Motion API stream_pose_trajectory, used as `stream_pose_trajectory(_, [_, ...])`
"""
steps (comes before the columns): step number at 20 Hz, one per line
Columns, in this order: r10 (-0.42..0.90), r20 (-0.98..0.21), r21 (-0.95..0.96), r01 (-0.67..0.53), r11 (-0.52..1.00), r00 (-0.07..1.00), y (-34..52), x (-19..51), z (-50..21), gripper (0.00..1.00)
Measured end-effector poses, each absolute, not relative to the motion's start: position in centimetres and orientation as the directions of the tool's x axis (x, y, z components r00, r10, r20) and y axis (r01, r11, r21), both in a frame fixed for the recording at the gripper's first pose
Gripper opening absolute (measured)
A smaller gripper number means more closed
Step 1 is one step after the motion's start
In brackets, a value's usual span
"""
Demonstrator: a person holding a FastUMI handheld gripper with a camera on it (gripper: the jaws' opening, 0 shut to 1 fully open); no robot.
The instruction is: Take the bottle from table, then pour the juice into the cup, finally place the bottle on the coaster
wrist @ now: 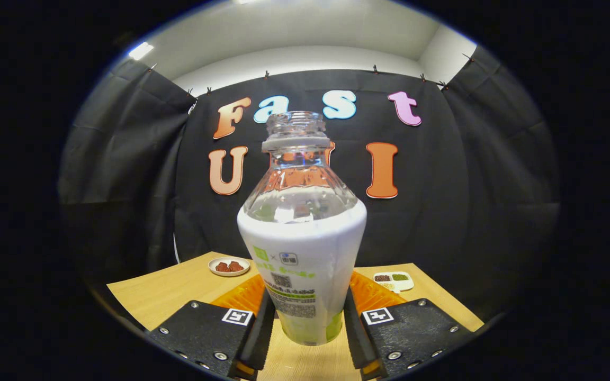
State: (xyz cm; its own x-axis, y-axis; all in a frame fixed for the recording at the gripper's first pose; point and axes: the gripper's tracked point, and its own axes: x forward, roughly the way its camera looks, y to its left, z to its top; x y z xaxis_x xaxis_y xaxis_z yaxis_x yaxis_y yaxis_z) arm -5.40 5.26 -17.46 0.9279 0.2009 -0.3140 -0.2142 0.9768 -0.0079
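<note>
A clear bottle [303, 233] with a white and green label and no cap stands upright between my fingers. Its shoulder and neck are see-through, and its open mouth points straight up. My gripper [306, 325] is shut on the bottle's lower body, with one finger [262, 328] pressing on its left side and the other on its right. The bottle's base sits at or just above the wooden table [162, 291]; I cannot tell whether it touches.
A small round plate [229, 266] with red-brown pieces sits beyond the fingers to the left, near the table's far edge. A white divided dish [394, 281] with dark and green contents lies beyond them to the right. The black cloth wall stands close behind the table.
</note>
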Motion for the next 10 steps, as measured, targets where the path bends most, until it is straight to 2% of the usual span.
stream_pose_trajectory(4, [0.202,-0.366,0.003,-0.216,0.976,0.908,5.7,-5.3,-20.8,0.61])
stream_pose_trajectory(10, [0.2,-0.374,-0.006,-0.219,0.976,0.906,5.8,-5.5,-23.4,0.61])
